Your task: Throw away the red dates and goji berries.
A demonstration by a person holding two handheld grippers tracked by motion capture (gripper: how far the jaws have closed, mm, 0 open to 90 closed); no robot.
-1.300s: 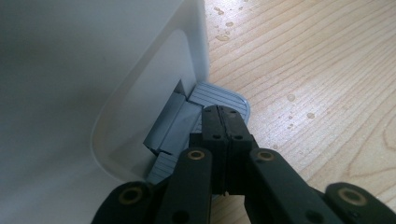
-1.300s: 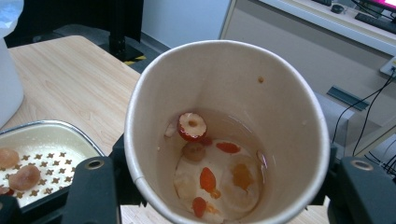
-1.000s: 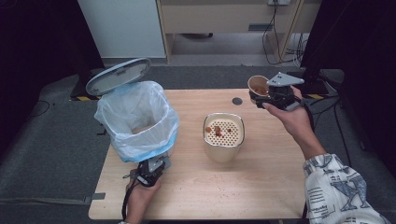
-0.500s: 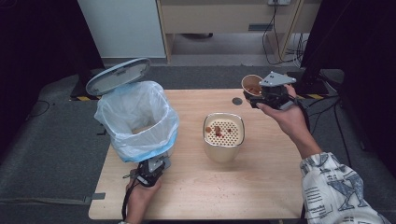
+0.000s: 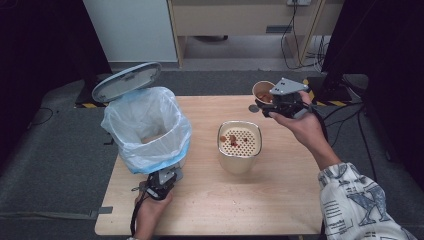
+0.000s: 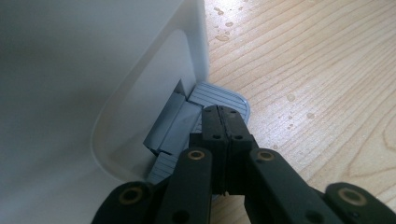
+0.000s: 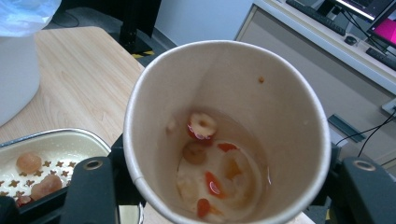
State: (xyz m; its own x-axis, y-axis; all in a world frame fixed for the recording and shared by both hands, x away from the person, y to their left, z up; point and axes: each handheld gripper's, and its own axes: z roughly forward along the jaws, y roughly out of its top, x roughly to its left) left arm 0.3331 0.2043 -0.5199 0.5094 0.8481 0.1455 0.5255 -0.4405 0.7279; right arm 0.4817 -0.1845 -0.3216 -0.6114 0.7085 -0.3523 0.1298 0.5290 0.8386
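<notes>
A paper cup (image 7: 224, 130) with liquid and bits of fruit at its bottom is clamped between my right gripper's (image 7: 229, 191) jaws. In the high view that cup (image 5: 262, 91) hangs over the table's back right part, and the right gripper (image 5: 280, 102) is shut on it. A cream container with a perforated strainer top (image 5: 240, 142) stands mid-table, a few food pieces lying on the strainer (image 7: 32, 163). My left gripper (image 6: 220, 112) is shut, its tips resting on the grey pedal (image 6: 224, 95) of the white bin (image 5: 147, 130). The bin's lid (image 5: 126, 81) stands open.
The bin is lined with a clear bluish bag (image 5: 170, 117) and holds some scraps. A small dark disc (image 5: 253, 108) lies on the wooden table (image 5: 280, 200) near the cup. Water droplets (image 6: 292, 98) dot the wood by the pedal. A cabinet and cables stand behind the table.
My right gripper has carried the cup a little to the left, toward the strainer container. The left gripper stays on the pedal and the lid stays open.
</notes>
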